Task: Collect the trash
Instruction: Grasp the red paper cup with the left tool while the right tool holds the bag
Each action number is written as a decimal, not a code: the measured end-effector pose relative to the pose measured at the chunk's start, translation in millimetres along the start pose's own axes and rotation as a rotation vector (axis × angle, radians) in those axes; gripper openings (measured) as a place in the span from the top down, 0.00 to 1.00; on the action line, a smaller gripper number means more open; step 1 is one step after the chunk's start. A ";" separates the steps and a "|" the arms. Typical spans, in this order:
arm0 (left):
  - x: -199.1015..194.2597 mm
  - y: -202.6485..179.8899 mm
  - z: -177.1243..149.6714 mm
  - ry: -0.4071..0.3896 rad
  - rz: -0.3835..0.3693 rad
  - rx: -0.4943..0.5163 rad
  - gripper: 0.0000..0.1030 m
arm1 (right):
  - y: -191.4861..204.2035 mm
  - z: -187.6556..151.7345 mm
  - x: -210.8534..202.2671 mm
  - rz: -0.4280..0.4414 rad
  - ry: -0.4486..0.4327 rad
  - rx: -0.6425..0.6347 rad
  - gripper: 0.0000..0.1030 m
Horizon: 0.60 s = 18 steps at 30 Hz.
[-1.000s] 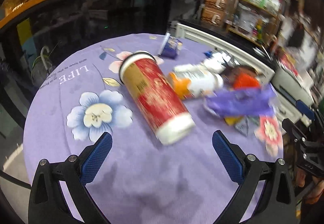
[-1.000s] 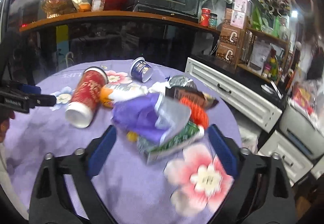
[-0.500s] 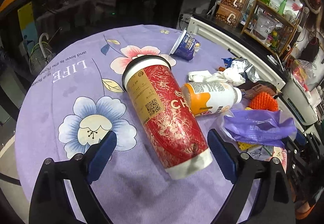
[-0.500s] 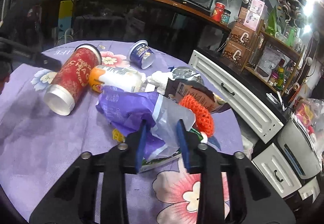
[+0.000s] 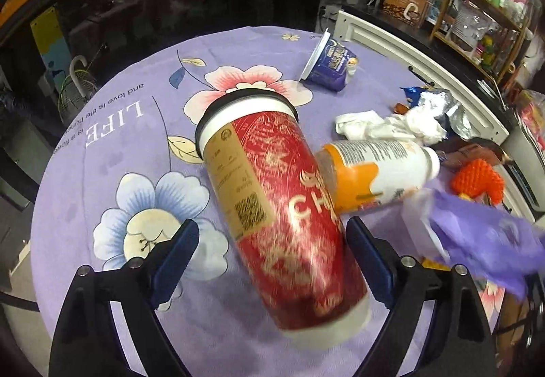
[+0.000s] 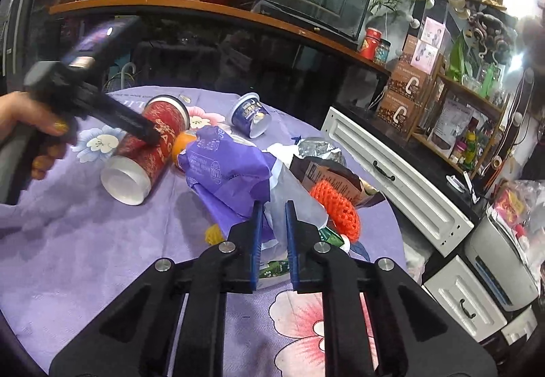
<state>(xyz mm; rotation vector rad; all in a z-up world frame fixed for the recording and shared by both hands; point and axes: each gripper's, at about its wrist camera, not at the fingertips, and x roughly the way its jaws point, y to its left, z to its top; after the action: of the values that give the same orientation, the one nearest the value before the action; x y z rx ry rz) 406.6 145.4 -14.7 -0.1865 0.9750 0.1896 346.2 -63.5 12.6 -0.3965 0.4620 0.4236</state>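
A red paper cup (image 5: 279, 206) with a black lid lies on its side on the purple floral tablecloth (image 5: 102, 125). My left gripper (image 5: 270, 229) straddles it, jaws closing, with a gap still showing at the left pad. An orange-and-white bottle (image 5: 374, 172) rests against the cup. My right gripper (image 6: 273, 206) is closing on the pale end of a purple plastic bag (image 6: 231, 169), and the pads pinch it. The right wrist view also shows the red cup (image 6: 150, 152), with a left finger (image 6: 136, 125) over it and a hand (image 6: 30, 135) behind.
A blue yogurt cup (image 5: 330, 63), crumpled white tissue (image 5: 391, 125), foil wrapper (image 5: 442, 108), orange net (image 6: 337, 206), brown packet (image 6: 327, 176) and green carton (image 6: 276, 269) lie about the table. A white drawer cabinet (image 6: 391, 169) stands right. A dark counter (image 6: 204, 9) runs behind.
My left gripper has come forward and down until the red cup lies between its fingers. My right gripper's jaws have gone from wide apart to pinching the purple bag, which has shifted.
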 end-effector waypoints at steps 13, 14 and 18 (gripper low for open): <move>23.1 -1.9 8.9 0.055 -0.010 -0.011 0.21 | -2.7 -0.9 -24.1 -0.044 -0.036 -0.006 0.87; 23.0 -2.1 8.6 0.054 -0.011 -0.006 0.21 | -2.2 -1.0 -25.9 -0.043 -0.038 -0.007 0.87; 20.5 2.5 7.0 0.048 -0.030 -0.007 0.24 | 1.1 -3.1 -30.7 -0.050 -0.051 -0.012 0.87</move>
<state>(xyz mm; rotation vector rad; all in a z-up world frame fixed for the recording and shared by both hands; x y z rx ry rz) 422.9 151.1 -28.1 -0.2125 1.0188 0.1618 319.6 -73.1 25.1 -0.4071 0.3998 0.3876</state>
